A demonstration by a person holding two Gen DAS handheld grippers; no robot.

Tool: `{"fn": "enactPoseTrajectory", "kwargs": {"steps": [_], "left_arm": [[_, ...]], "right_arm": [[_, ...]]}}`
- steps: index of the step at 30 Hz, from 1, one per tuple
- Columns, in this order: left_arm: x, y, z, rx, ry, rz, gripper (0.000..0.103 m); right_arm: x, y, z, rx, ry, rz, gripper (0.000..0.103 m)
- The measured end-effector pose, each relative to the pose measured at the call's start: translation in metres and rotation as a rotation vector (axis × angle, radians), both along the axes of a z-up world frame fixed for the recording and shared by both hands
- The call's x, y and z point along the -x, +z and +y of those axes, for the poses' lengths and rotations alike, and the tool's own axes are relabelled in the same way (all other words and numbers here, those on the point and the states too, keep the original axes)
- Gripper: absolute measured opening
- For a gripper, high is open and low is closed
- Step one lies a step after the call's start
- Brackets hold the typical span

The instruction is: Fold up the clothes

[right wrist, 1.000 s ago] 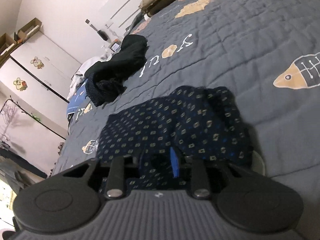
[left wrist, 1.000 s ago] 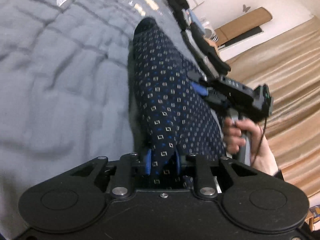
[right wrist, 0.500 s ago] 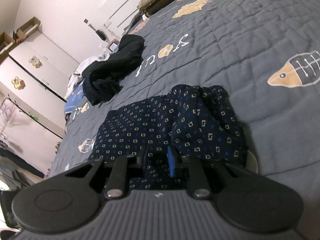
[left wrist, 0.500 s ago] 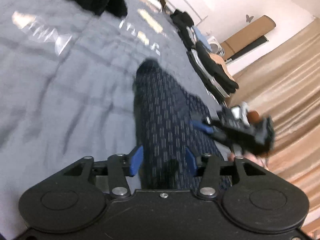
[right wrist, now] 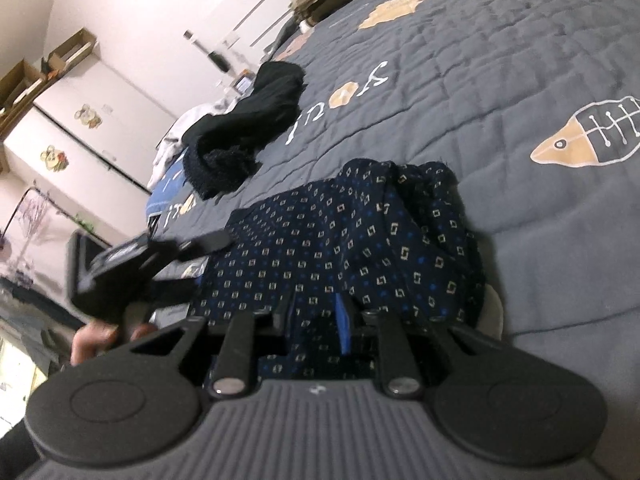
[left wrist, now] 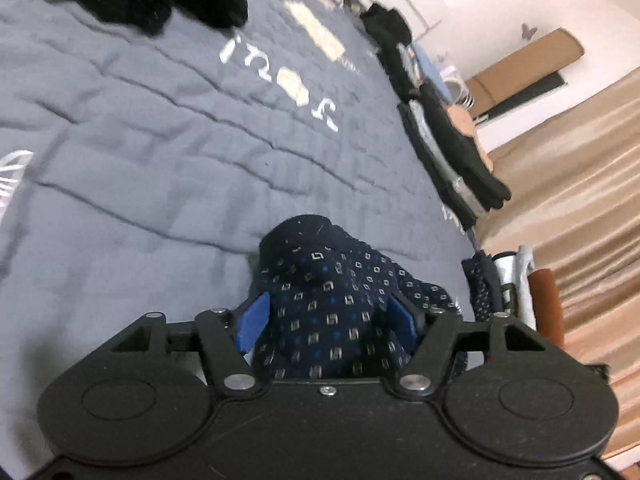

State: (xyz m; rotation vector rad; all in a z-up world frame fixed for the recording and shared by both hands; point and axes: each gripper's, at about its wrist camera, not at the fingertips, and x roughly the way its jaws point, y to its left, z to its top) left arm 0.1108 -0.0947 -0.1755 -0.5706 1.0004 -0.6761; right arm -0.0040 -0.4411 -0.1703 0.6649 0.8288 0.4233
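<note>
Your left gripper (left wrist: pixel 326 316) has its blue fingers (left wrist: pixel 253 322) spread wide, with the navy patterned garment (left wrist: pixel 332 300) bunched loosely between them, not pinched. Your right gripper (right wrist: pixel 316 314) looks nearly closed on a fold of that same garment's near edge. The garment lies on the grey quilted bedspread (right wrist: pixel 500 92), just this side of the "you" lettering (right wrist: pixel 340 96), with a black clothes pile (right wrist: pixel 244 132) beyond it.

Grey quilt (right wrist: pixel 500 92), gold curtain (left wrist: pixel 580 168), white wardrobe (right wrist: pixel 80 120)
</note>
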Motion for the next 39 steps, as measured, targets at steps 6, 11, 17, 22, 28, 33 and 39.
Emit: {"fn": "enactPoseTrajectory", "kwargs": {"steps": [6,11,17,22,28,33,39], "left_arm": [[-0.001,0.012,-0.012,-0.031,-0.010,-0.163,0.009],[0.001,0.020,-0.015,-0.097,-0.010,-0.156,0.017],[0.048,0.042,0.015,-0.049,0.029,-0.217,0.062],[0.108,0.064,0.030,-0.023,0.044,-0.295,0.064],[0.161,0.068,0.039,0.055,0.058,-0.308,0.069],[0.185,0.066,0.045,0.075,0.058,-0.282,0.070],[0.209,0.059,0.039,-0.046,0.030,-0.320,0.072]], "right_arm": [[0.012,0.002,-0.013,-0.020,0.019,-0.001,0.021],[0.023,0.003,-0.024,-0.037,0.035,-0.002,0.021],[0.051,0.020,-0.033,-0.043,0.040,-0.043,0.026],[0.084,0.038,-0.011,0.025,0.095,-0.081,0.028],[0.106,0.043,0.021,-0.035,0.210,-0.111,0.034],[0.111,-0.004,0.005,0.007,0.124,0.078,0.033],[0.137,-0.021,-0.015,-0.017,0.064,0.120,0.033]]}}
